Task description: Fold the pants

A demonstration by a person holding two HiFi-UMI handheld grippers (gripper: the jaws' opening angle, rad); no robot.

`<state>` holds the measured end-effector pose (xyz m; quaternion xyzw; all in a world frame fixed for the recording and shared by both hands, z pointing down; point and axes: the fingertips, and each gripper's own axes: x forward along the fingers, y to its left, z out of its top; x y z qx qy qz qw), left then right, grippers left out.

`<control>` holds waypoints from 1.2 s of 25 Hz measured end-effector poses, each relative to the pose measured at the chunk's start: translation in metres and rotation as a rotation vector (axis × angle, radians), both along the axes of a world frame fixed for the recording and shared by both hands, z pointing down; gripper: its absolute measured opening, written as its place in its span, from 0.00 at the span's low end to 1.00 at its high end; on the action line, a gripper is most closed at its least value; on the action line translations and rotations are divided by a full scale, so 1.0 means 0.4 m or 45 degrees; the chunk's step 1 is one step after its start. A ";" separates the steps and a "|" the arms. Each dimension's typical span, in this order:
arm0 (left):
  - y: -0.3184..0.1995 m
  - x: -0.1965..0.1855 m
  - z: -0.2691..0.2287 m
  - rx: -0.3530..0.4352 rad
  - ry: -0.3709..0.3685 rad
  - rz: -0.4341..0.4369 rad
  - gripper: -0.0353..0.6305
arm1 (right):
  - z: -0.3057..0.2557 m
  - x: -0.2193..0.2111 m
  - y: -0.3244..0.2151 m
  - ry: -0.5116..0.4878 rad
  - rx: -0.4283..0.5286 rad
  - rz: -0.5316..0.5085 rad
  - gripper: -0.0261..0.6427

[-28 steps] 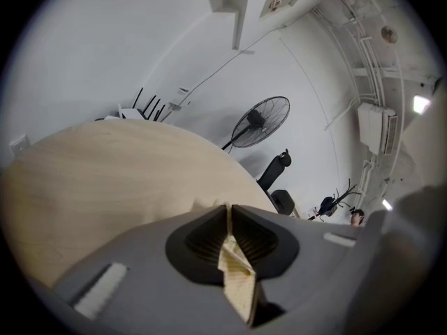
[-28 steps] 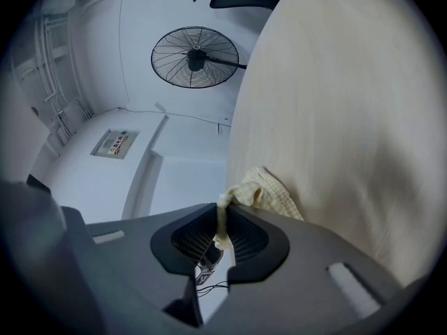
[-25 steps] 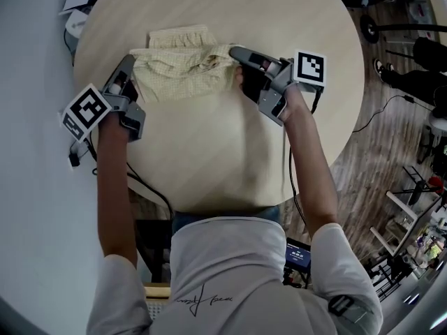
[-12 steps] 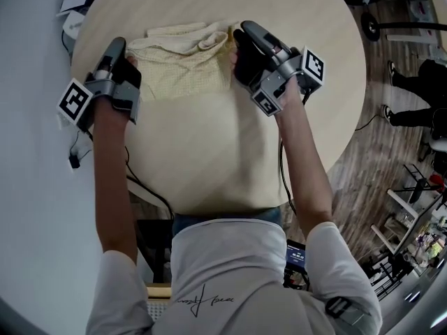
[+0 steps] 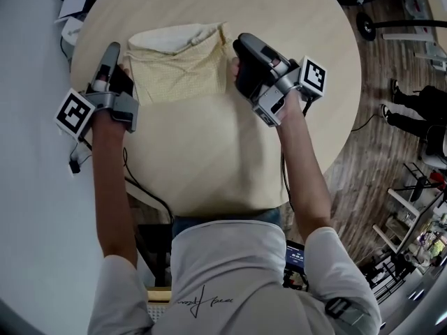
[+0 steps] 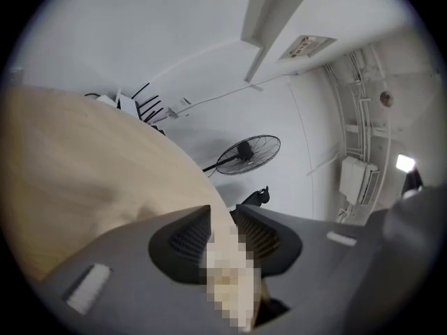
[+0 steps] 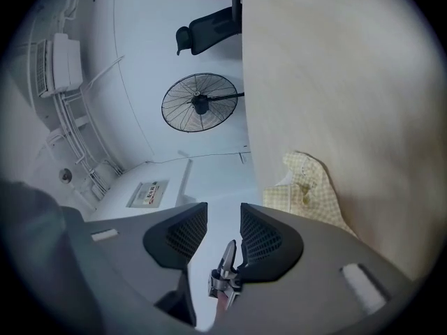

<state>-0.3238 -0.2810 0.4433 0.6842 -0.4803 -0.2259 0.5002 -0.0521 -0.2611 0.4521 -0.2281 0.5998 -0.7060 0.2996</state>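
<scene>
1. The yellow checked pants (image 5: 178, 68) are seen folded into a small square pile. They lie in the upper middle of the head view, on the round wooden table (image 5: 293, 33).
2. The left gripper (image 5: 110, 53) is held just beside the left edge of the pants. Its jaws have just been opened and stand a little apart. No cloth is seen pinched between them.
3. The right gripper (image 5: 246, 44) is held just beside the right edge of the pants. Its jaws have just been opened wide, and only the white wall is seen through the gap.
4. The fold looks made and the cloth looks let go, so the task is judged nearly done.
5. Next, both grippers should be drawn away without the top layer being dragged.
</scene>
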 end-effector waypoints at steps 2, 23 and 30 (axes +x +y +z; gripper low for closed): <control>0.008 0.004 -0.006 0.001 -0.049 0.021 0.23 | -0.007 0.000 0.009 0.027 0.006 -0.013 0.23; 0.167 0.087 -0.117 0.066 -0.414 0.189 0.23 | -0.102 -0.011 0.140 0.389 0.130 -0.099 0.06; 0.222 0.089 -0.143 0.094 -0.473 0.199 0.20 | -0.121 0.004 0.180 0.564 0.169 -0.103 0.03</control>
